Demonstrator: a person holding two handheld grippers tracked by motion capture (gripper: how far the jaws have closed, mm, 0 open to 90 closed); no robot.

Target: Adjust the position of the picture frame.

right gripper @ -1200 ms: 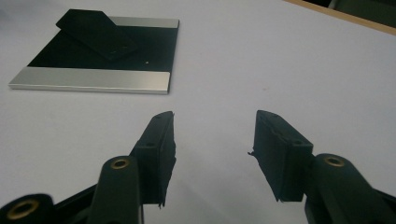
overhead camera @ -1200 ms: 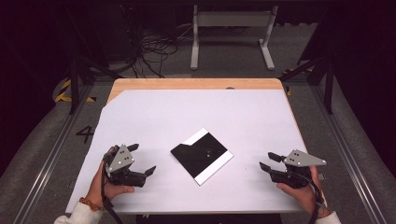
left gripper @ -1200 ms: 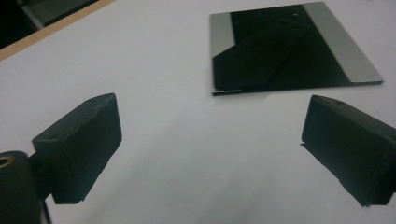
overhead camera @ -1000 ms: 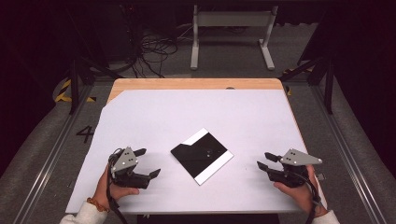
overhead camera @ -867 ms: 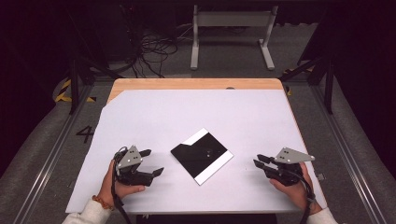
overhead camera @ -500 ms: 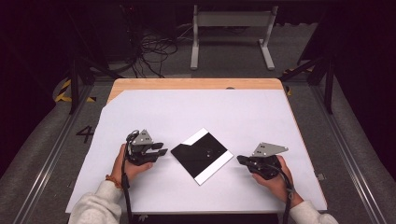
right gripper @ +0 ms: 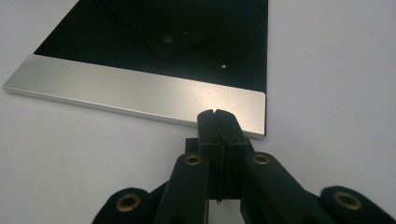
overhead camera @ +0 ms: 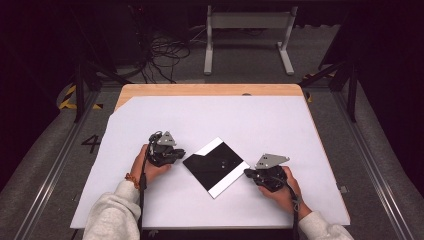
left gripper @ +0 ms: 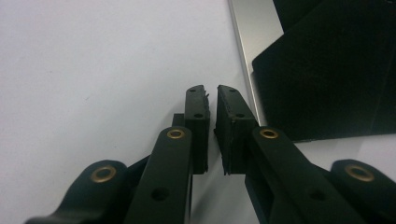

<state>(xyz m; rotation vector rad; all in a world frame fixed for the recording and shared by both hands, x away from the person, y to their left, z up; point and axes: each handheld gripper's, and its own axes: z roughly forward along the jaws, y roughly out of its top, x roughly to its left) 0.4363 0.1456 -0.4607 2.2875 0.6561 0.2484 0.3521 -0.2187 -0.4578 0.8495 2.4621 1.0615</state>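
- A flat black panel [overhead camera: 216,165] lies turned like a diamond near the middle of the white desk [overhead camera: 260,120], with a silvery strip along one of its edges.
- In the right gripper view the strip [right gripper: 135,93] is a plain brushed band, and the black face behind it carries a darker raised patch with two small round fasteners.
- The left hand-held gripper [overhead camera: 175,156] sits just beside the panel's left corner, held by the person's left hand [overhead camera: 145,165]; a cable trails back from it along the pale sleeve.
- Its jaws have just been closing. In the left gripper view [left gripper: 211,100] they stand nearly together, a thin slit between the pads, and nothing is between them.
- The tips there point at the bare desk right next to the silvery edge; whether they touch that edge is hard to judge from this angle.
- The right hand-held gripper [overhead camera: 250,172] sits at the panel's right corner, in the person's right hand [overhead camera: 282,187], with its grey three-cornered plate on top.
- Its jaws have also just been closing, and in the right gripper view [right gripper: 217,114] the pads are pressed flat together, gripping nothing.
- Those closed tips rest at the near border of the silvery strip, close to its right end.
- Both grippers flank the panel, which lies flat on the desk.
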